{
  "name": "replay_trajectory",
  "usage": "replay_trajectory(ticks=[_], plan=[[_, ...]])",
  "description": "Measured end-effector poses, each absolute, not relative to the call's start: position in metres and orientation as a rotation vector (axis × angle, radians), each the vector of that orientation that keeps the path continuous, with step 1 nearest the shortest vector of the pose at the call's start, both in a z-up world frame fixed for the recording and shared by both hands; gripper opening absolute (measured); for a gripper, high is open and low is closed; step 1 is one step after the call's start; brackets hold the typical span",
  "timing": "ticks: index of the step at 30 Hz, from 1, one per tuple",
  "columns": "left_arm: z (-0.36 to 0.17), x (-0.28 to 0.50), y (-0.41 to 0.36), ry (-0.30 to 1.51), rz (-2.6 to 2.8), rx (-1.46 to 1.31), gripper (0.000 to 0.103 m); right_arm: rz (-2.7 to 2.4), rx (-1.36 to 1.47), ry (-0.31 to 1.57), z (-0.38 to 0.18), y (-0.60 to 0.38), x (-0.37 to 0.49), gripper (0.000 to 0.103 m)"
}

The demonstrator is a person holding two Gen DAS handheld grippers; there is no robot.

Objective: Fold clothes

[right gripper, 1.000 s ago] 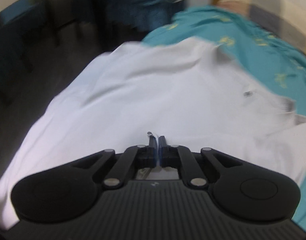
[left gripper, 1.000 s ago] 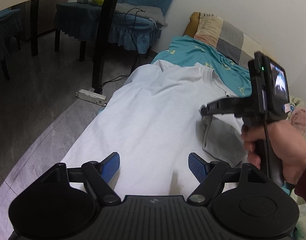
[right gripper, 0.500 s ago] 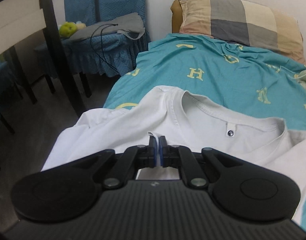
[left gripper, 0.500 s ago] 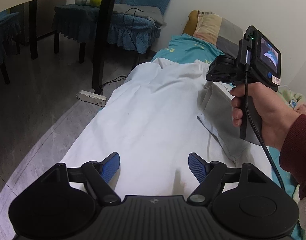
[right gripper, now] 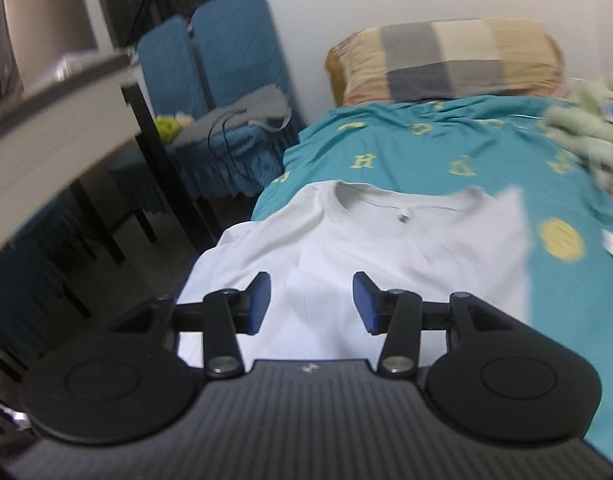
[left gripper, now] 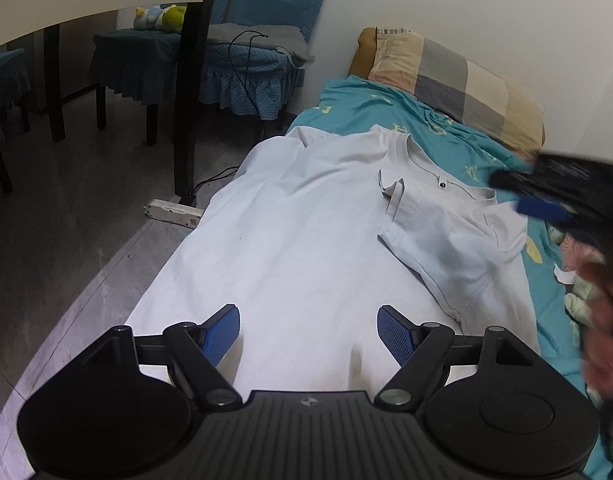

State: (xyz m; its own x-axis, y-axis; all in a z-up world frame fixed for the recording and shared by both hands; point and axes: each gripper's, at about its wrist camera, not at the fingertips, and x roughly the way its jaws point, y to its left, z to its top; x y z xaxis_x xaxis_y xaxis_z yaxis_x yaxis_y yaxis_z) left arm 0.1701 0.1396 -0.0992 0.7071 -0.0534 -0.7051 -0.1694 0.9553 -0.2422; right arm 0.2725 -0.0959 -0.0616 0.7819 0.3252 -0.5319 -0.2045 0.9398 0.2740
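A white T-shirt (left gripper: 306,240) lies flat on a bed with a teal sheet (left gripper: 458,136), collar toward the pillow. Its right sleeve (left gripper: 438,232) is folded inward over the body. My left gripper (left gripper: 308,334) is open and empty over the shirt's lower part. My right gripper (right gripper: 311,300) is open and empty above the shirt's chest (right gripper: 346,248); in the left wrist view it (left gripper: 546,200) shows blurred at the right edge, beyond the folded sleeve.
A checked pillow (left gripper: 454,76) lies at the bed's head against the wall. A dark table leg (left gripper: 186,120), a power strip (left gripper: 172,213) on the floor and blue-covered chairs (left gripper: 226,60) stand left of the bed. Pale clothes (right gripper: 586,128) are piled at the bed's right.
My right gripper carried the sleeve across the shirt, opened and let it go, then drew back to the right. The sleeve now lies folded on the shirt. The left gripper stayed put.
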Motion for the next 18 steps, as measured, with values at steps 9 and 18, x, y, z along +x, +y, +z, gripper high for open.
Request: replay_trajectory(ticks=[9, 18], plan=[[-0.092, 0.125, 0.099, 0.771, -0.054, -0.288, 0.078, 0.224, 0.231, 0.593, -0.050, -0.144, 0.122, 0.048], [-0.090, 0.129, 0.124, 0.781, 0.007, -0.431, 0.078, 0.210, 0.306, 0.580, -0.061, -0.158, 0.108, 0.049]])
